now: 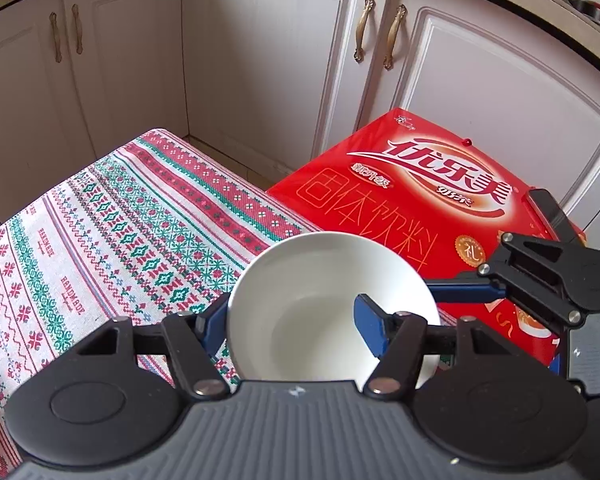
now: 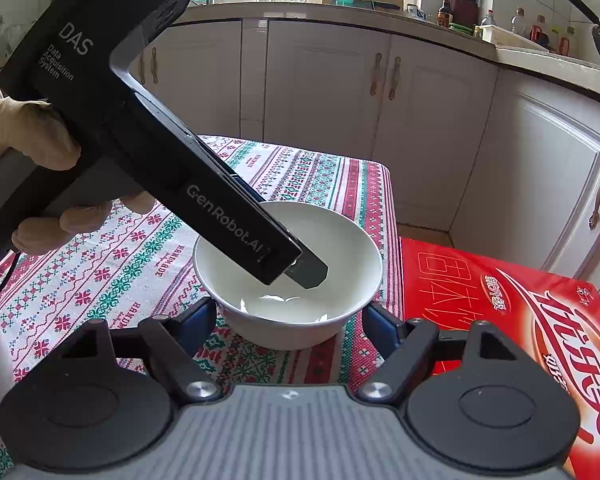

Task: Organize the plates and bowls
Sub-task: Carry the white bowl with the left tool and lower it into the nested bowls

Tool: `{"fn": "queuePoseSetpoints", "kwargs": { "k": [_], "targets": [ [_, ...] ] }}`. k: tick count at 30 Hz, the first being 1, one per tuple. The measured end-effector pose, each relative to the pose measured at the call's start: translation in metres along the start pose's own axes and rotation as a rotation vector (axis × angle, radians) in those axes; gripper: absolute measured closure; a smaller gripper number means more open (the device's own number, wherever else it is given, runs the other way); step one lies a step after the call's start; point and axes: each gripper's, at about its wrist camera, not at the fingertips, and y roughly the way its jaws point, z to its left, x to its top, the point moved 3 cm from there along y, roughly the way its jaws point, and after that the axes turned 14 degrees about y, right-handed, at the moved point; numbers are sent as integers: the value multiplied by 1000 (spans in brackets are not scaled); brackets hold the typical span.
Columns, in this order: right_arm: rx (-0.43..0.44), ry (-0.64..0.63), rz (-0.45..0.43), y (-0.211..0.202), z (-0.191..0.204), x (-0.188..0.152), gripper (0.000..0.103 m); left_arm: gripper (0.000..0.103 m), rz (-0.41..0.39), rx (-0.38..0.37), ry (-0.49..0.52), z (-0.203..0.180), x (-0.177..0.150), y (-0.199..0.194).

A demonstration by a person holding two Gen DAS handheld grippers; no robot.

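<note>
A white bowl (image 1: 320, 304) stands on the patterned tablecloth (image 1: 100, 240) near its right edge. My left gripper (image 1: 290, 324) straddles the bowl's near-left rim, one blue finger outside and one inside; the jaws are wide apart and I see no squeeze on the rim. In the right wrist view the same bowl (image 2: 340, 272) sits just ahead of my right gripper (image 2: 288, 320), whose blue fingers are open on either side of the bowl's base, apart from it. The left gripper's body (image 2: 140, 140) reaches down into the bowl.
A red drink carton (image 1: 420, 200) lies right of the table, also in the right wrist view (image 2: 500, 312). White cabinet doors (image 1: 280, 60) stand behind. The right gripper (image 1: 540, 272) shows at the right of the left wrist view.
</note>
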Motion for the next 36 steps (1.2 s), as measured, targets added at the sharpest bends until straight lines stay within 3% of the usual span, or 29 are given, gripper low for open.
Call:
{"fn": "queuePoseSetpoints", "kwargs": {
  "k": [18,36],
  "targets": [
    [16,-6,8,-6,3,2,19,39,26,-14,-10,-3,-2,-7],
    [76,-38,2,-68,35,-2,19,39,-18,28,-16,-44,-18,-81]
  ]
}}
